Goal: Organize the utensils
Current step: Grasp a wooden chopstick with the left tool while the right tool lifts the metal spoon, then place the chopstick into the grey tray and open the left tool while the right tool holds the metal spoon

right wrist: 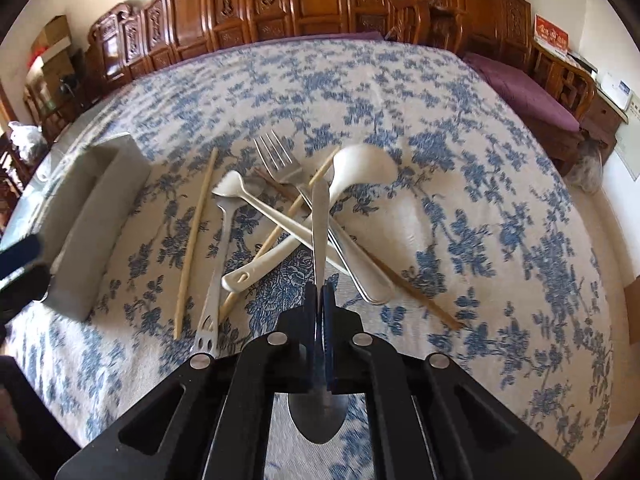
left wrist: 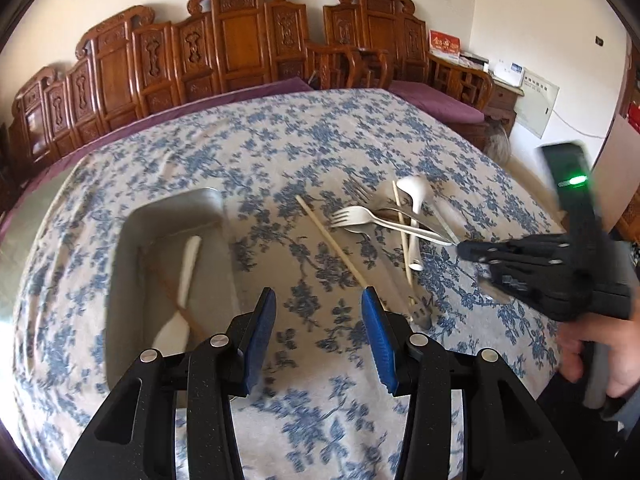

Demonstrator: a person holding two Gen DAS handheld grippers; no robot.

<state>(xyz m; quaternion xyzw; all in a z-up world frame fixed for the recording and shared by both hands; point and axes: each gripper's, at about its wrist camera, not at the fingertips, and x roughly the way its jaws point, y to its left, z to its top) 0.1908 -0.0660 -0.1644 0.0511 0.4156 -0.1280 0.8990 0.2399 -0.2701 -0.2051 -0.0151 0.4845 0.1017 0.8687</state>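
1. Utensils (right wrist: 304,216) lie crossed in a loose pile on the blue-flowered tablecloth (right wrist: 460,160), straight ahead of my right gripper (right wrist: 319,292): a steel fork (right wrist: 278,160), a glossy white ladle-shaped spoon (right wrist: 360,168), a flat white plastic spoon (right wrist: 232,188), pale round chopsticks (right wrist: 196,236) and a darker brown one (right wrist: 416,292).
2. My right gripper is pinched narrow on a metal spoon (right wrist: 320,224); its thin, flat handle juts forward beyond the blue pads, and its rounded bowl hangs behind them.
3. My left gripper (left wrist: 318,300) stands wide with nothing between its ribbed blue pads (left wrist: 262,320).
4. Only the left view looks into the grey rectangular tray (left wrist: 132,232), ahead and to the left of that gripper: a white plastic spoon (left wrist: 184,276) and a brown chopstick (left wrist: 176,300) lie inside, blurred.
5. From the right view the same tray (right wrist: 100,200) shows just its matte outer wall, off to the left.
6. Left view also catches my right hand (left wrist: 600,344) around the black handle.
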